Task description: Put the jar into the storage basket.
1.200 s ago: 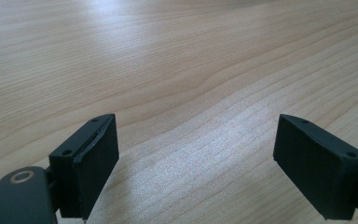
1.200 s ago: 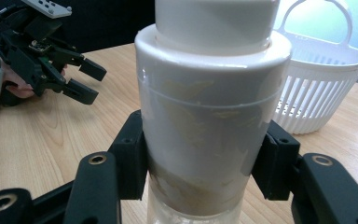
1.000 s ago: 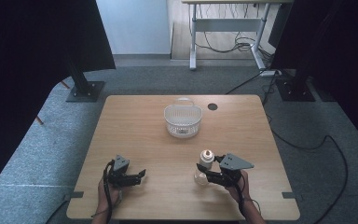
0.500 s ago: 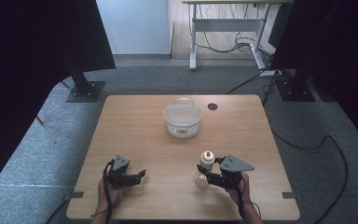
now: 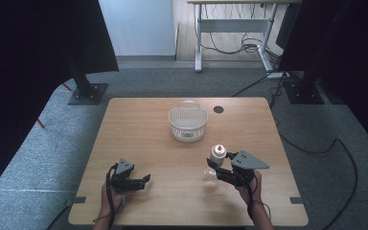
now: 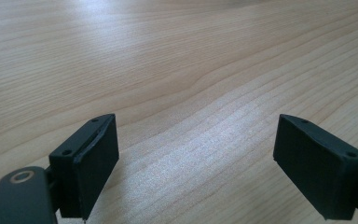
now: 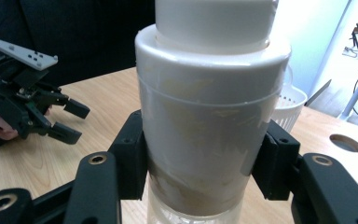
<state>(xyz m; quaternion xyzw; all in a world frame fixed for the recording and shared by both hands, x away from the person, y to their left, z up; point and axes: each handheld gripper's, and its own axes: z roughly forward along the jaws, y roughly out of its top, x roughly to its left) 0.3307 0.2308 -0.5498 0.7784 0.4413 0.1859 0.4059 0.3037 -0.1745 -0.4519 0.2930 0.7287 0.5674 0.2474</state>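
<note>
A clear bottle (image 5: 215, 156) with a wide white cap stands upright between the jaws of my right gripper (image 5: 212, 167), which is shut on its body, at the table's front right. In the right gripper view the bottle (image 7: 209, 116) is close up, with both pads pressed on its sides and its base off the wood. My left gripper (image 5: 146, 179) is at the front left, held low over the table. Its jaws are open with nothing between them, and bare wood shows between the pads of the left gripper (image 6: 198, 158). The left gripper (image 7: 67, 121) also appears farther off, at the left of the right gripper view.
A white slotted basket (image 5: 188, 123) sits at the middle back of the wooden table (image 5: 139, 139), and its rim (image 7: 293, 105) shows behind the bottle. A round cable hole (image 5: 218, 109) lies to the basket's right. Dark stands and a desk frame are beyond the table.
My right gripper has risen a little with the bottle in it. The left gripper has stayed where it was.
</note>
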